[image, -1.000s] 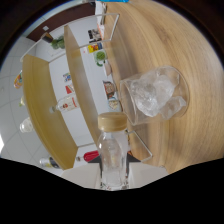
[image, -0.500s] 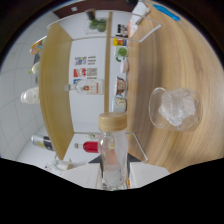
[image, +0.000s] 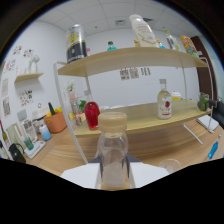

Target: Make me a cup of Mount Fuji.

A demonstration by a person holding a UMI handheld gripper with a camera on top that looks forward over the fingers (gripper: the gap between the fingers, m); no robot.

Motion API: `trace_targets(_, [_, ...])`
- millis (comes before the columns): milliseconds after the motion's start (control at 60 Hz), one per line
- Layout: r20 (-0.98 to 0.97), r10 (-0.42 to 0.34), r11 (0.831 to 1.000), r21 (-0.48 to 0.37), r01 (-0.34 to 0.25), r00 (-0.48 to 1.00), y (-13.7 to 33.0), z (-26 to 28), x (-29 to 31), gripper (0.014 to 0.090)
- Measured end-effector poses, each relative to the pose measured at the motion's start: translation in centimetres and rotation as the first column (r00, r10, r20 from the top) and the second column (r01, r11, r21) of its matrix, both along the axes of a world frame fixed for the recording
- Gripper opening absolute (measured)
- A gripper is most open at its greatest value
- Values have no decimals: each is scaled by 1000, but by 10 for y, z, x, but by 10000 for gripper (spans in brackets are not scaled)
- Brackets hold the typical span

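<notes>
On the left, beyond the fingers, an orange pot [image: 56, 121] is standing on the wooden counter [image: 150, 145], and just to the right of it a red bottle [image: 92, 114] is sitting on the lower shelf [image: 145, 117]. In the middle, you are holding a clear bottle with a tan cap [image: 113, 150] upright, directly ahead of the camera; the gripper's fingers are hidden below it, so I cannot tell how they are standing around it. The bottle is looking like thin, smooth plastic or glass, probably light and slippery, so I think you should be keeping the grip on the straight body below the shoulder, not on the cap. Your hand is pointing the gripper level, toward the shelves. Further right, a clear cup [image: 169, 165] is resting on the counter near the bottle, and a labelled bottle [image: 164, 100] is standing on the shelf.
</notes>
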State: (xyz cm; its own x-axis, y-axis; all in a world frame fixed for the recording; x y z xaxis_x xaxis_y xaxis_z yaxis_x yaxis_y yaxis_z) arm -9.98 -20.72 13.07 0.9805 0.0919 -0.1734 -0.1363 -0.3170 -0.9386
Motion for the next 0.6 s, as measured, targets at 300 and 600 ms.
trace_targets(300, [199,5,991,-129,21,980,2,-69,1,367])
trace_targets(600, [214,35,991,-132,-7,976,-12,-81,-4,402])
